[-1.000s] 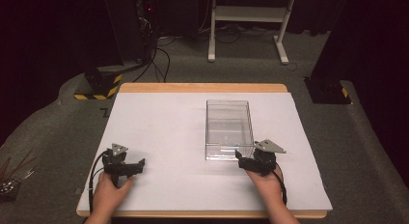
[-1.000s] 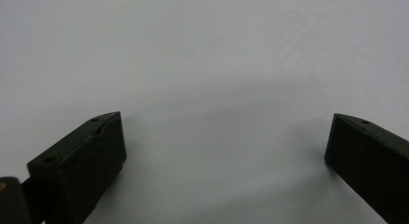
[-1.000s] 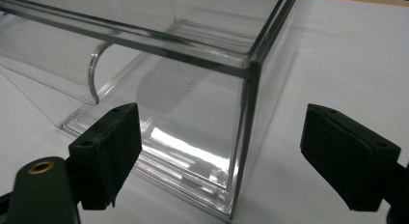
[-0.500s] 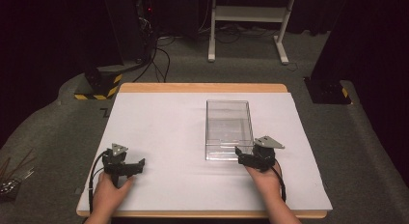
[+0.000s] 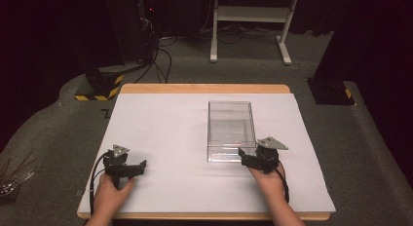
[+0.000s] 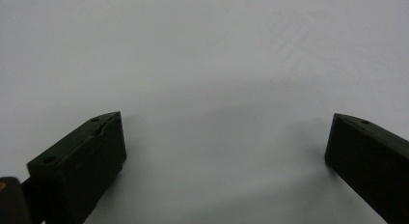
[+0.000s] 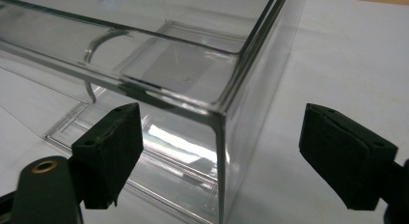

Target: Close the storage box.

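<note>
— Glare first: the clear box [image 7: 193, 74] is see-through, so in the right gripper view its walls blur into reflections and I can't make out whether anything lies inside. Its far end is cut off at the top edge.

— Where's the box against your right gripper [image 5: 249, 158]?

— Near right corner of the box stands right between my jaws, which are spread wide, one on each side of that vertical edge. Touching or just short, I can't tell. From the high view the box [image 5: 231, 129] sits right of centre on the white counter [image 5: 165, 123], long side running away from me.

— And your left gripper [image 5: 138, 166]?

— Well apart from the box, low over bare counter at the near left, jaws wide apart, nothing between them.
</note>
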